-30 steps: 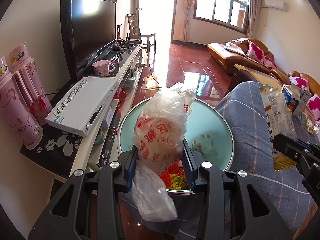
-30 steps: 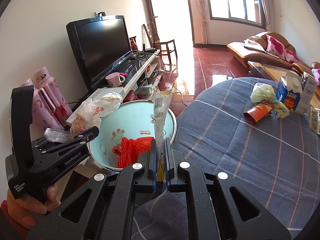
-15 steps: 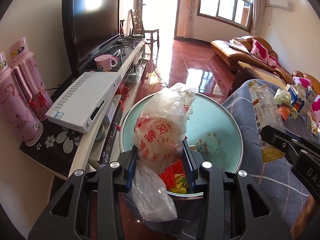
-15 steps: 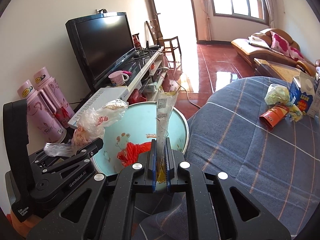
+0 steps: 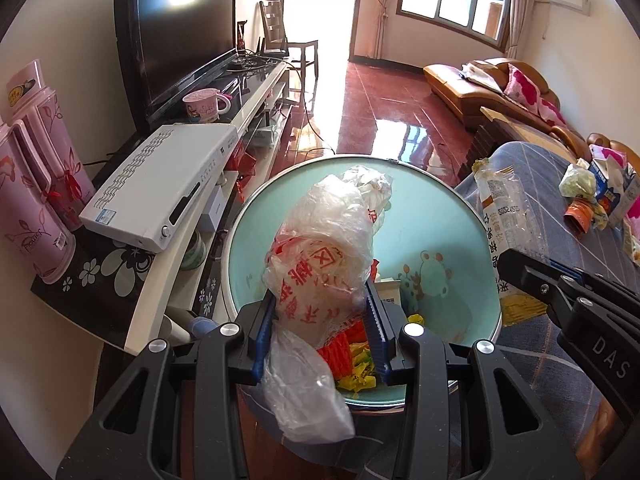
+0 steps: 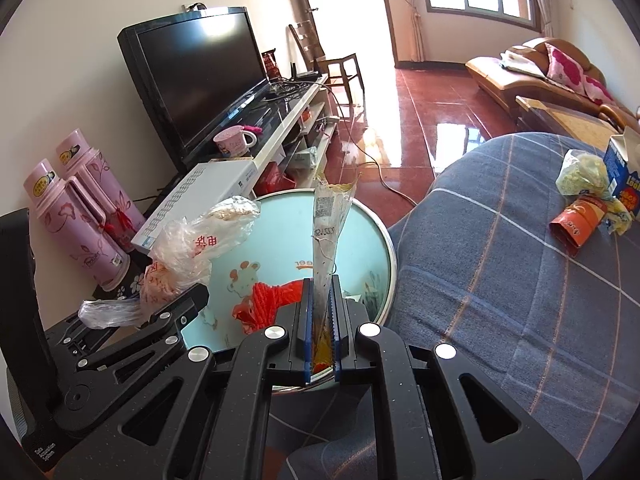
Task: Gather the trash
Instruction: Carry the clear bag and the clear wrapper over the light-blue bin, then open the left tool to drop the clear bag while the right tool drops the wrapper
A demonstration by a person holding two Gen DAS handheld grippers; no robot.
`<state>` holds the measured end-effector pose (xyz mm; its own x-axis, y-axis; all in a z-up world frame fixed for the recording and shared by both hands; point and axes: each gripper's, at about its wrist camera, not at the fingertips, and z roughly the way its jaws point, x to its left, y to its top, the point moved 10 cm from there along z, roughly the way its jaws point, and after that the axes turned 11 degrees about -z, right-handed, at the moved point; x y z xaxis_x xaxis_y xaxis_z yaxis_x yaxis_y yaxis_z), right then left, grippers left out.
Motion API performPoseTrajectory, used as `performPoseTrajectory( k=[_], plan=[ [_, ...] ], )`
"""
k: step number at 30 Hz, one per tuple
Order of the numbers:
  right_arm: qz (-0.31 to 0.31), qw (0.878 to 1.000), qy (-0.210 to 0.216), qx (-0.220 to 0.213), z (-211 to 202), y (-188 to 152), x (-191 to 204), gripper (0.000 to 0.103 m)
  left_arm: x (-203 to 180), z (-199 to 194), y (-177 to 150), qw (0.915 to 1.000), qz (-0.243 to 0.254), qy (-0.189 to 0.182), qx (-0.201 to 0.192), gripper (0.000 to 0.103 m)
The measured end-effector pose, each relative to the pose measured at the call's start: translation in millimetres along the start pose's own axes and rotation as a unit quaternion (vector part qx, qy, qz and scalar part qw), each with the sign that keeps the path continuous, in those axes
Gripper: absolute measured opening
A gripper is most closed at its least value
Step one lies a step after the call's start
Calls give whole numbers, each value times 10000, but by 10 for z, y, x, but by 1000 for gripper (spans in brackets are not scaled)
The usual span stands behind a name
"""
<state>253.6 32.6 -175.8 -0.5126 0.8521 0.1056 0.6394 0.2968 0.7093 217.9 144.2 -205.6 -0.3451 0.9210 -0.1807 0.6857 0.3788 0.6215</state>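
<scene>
My left gripper (image 5: 320,332) is shut on a crumpled clear plastic bag with red print (image 5: 324,248) and holds it over the light-blue trash bin (image 5: 256,240). The bin holds red and yellow trash (image 5: 352,352). My right gripper (image 6: 320,320) is shut on a flat clear snack wrapper (image 6: 328,232), upright above the bin's near rim (image 6: 384,248). The left gripper with its bag (image 6: 192,248) shows at the left of the right wrist view. The right gripper's wrapper (image 5: 508,216) shows at the right of the left wrist view.
A table with a blue plaid cloth (image 6: 500,280) carries an orange packet (image 6: 576,224), a green-yellow bag (image 6: 580,172) and a blue carton (image 6: 624,176). A TV stand (image 5: 224,184) with a white box, pink mug and pink thermoses (image 5: 36,184) stands left of the bin.
Both grippers have moved forward and over the bin, each keeping its hold. The bin now fills more of both views.
</scene>
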Motion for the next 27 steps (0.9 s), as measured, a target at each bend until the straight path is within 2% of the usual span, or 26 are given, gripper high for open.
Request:
performPoseTrajectory(
  k=[12, 16, 18, 27],
  plan=[
    [9, 9994, 131, 315, 322, -31, 10, 9, 36, 92, 0, 9999, -44, 49, 80, 39],
    [43, 9990, 203, 399, 425, -31, -4, 12, 54, 110, 2, 9999, -62, 57, 96, 39],
    [66, 9989, 244, 398, 442, -30, -3, 17, 55, 120, -5, 9999, -70, 66, 115, 39],
    [136, 9991, 325, 237, 408, 1, -28, 22, 45, 127, -20, 9999, -33, 57, 110, 39]
  ],
)
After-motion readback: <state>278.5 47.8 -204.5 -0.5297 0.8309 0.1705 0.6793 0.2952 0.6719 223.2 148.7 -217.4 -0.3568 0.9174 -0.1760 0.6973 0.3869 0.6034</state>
